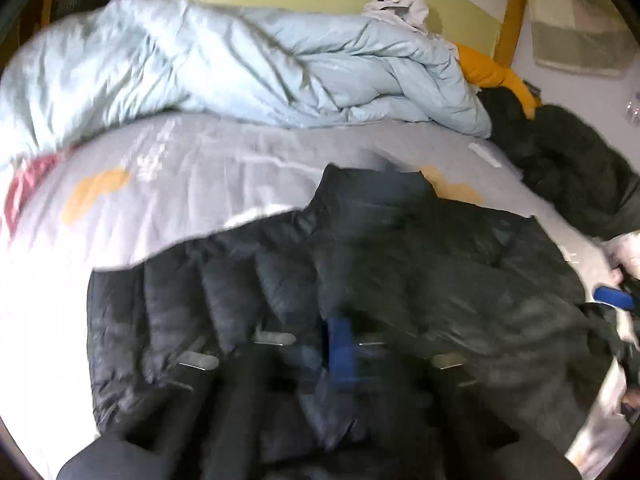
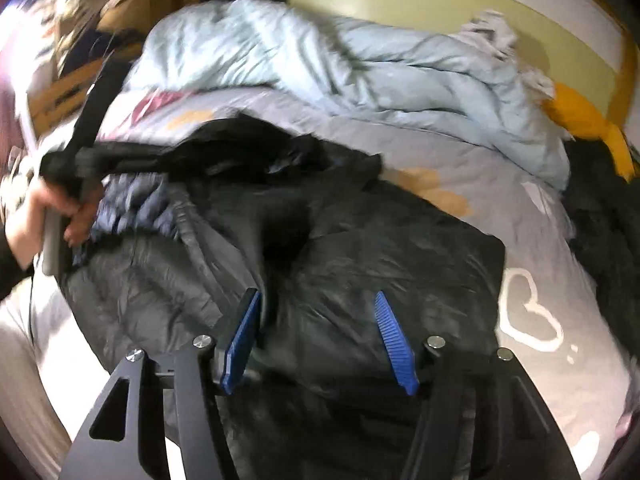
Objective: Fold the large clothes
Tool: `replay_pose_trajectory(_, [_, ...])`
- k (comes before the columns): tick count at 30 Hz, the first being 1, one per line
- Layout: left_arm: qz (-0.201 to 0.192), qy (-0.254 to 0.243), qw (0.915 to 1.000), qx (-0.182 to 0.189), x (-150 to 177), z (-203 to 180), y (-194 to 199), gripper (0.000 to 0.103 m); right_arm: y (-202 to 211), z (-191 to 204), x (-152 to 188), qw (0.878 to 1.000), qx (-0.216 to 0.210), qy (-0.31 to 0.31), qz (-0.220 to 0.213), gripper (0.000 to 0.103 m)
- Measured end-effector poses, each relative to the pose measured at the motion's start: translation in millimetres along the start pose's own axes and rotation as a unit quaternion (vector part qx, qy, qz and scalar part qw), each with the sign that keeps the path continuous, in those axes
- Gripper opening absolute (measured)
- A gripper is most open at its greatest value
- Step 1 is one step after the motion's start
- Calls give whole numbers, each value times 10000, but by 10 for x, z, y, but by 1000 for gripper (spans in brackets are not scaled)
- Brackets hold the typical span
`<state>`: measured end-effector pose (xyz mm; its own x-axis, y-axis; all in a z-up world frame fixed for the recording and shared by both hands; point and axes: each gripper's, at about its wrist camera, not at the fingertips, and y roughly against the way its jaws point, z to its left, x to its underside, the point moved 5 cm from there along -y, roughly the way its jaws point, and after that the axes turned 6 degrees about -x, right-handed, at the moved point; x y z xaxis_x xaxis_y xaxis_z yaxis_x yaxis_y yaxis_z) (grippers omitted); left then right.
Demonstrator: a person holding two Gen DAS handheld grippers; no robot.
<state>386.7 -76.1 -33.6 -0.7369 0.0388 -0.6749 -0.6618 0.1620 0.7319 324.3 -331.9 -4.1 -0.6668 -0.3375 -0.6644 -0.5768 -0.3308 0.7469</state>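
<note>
One grey bed sheet point(image 2: 460, 184) carries everything. On it the black puffer jacket point(image 2: 360, 260) lies flat, collar toward the pale blue duvet point(image 2: 360, 68), long axis running away from both cameras. Right gripper point(image 2: 316, 340) is spread above the jacket. Left gripper point(image 1: 338, 344) seems pinched on jacket fabric, but blur hides it.

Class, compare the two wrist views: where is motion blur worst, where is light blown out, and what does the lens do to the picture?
Left wrist view: heavy blur smears the left gripper and black puffer jacket; the bedsheet burns white at left. Right wrist view: sharper, the right gripper crisp, blur mainly at the far left edge. Both: fisheye bending, dark round corners.
</note>
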Motion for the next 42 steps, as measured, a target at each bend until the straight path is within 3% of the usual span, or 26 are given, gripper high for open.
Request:
replay_pose_trajectory(5, [-522, 30, 9971, -552, 237, 337, 459, 2, 218, -313, -35, 9969, 289, -655, -339, 64])
replay_pose_trajectory(8, [-522, 4, 9954, -807, 371, 451, 544, 4, 341, -515, -25, 9910, 942, -764, -570, 64])
replay_pose_trajectory(10, [-420, -72, 9942, -988, 486, 469, 511, 11, 341, -606, -4, 9906, 769, -998, -525, 64])
replay_pose_trajectory(11, [-389, -137, 9930, -1110, 539, 474, 495, 14, 328, -647, 19, 9907, 490, -1180, -466, 64])
replay_pose_trajectory(12, [-358, -203, 9898, -1363, 585, 488, 469, 26, 300, -668, 47, 9903, 162, -1327, -374, 64])
replay_pose_trajectory(13, [-347, -213, 9849, -1680, 615, 508, 447, 46, 263, -663, 71, 9901, -106, -1379, -253, 64])
replay_pose_trajectory(15, [-532, -124, 9758, -2116, 625, 498, 537, 55, 156, -595, 138, 9894, -563, -1336, 72, 64])
replay_pose_trajectory(18, [-603, -254, 9811, -1818, 555, 409, 638, 57, -11, -524, 223, 9920, -293, -1165, 378, 64])
replay_pose_trajectory(21, [-549, -371, 9725, -2233, 527, 458, 640, 57, -209, -561, 290, 9909, 24, -1185, 632, 64])
replay_pose_trajectory(23, [-232, -428, 9704, -2364, 541, 558, 484, 54, -345, -635, 323, 9889, 162, -1281, 741, 64])
replay_pose_trajectory(25, [47, -573, 9601, -2738, 528, 716, 255, 11, -458, -721, 338, 9878, 381, -1309, 753, 64])
replay_pose_trajectory(27, [39, -844, 9485, -3054, 479, 820, 118, 2, -552, -806, 346, 9858, 478, -1402, 789, 64])
replay_pose_trajectory(29, [79, -816, 9405, -3298, 437, 984, 66, 0, -637, -926, 354, 9804, 550, -1663, 898, 63])
replay_pose_trajectory(31, [22, -402, 9469, -3190, 368, 1165, 106, 0, -616, -1045, 319, 9748, 559, -1998, 823, 61])
replay_pose_trajectory(33, [-132, -109, 9462, -3231, 293, 1330, 196, 0, -472, -1153, 257, 9692, 485, -2368, 467, 61])
replay_pose_trajectory(36, [-130, -58, 9444, -3285, 280, 1461, 264, 0, -255, -1216, 179, 9645, 585, -2575, 91, 61])
replay_pose_trajectory(38, [-155, 100, 9629, -2693, 299, 1436, 344, 0, -190, -1101, 155, 9701, 202, -2412, 162, 61])
replay_pose_trajectory(39, [-102, 113, 9760, -2173, 304, 1356, 372, 3, -185, -961, 153, 9739, -202, -2238, 325, 61])
replay_pose_trajectory(40, [-43, 75, 9837, -1795, 314, 1269, 392, 11, -180, -775, 170, 9764, -701, -1973, 536, 61])
replay_pose_trajectory(42, [-87, -84, 9895, -1442, 320, 1077, 434, 21, -167, -452, 243, 9757, -1351, -1483, 877, 61])
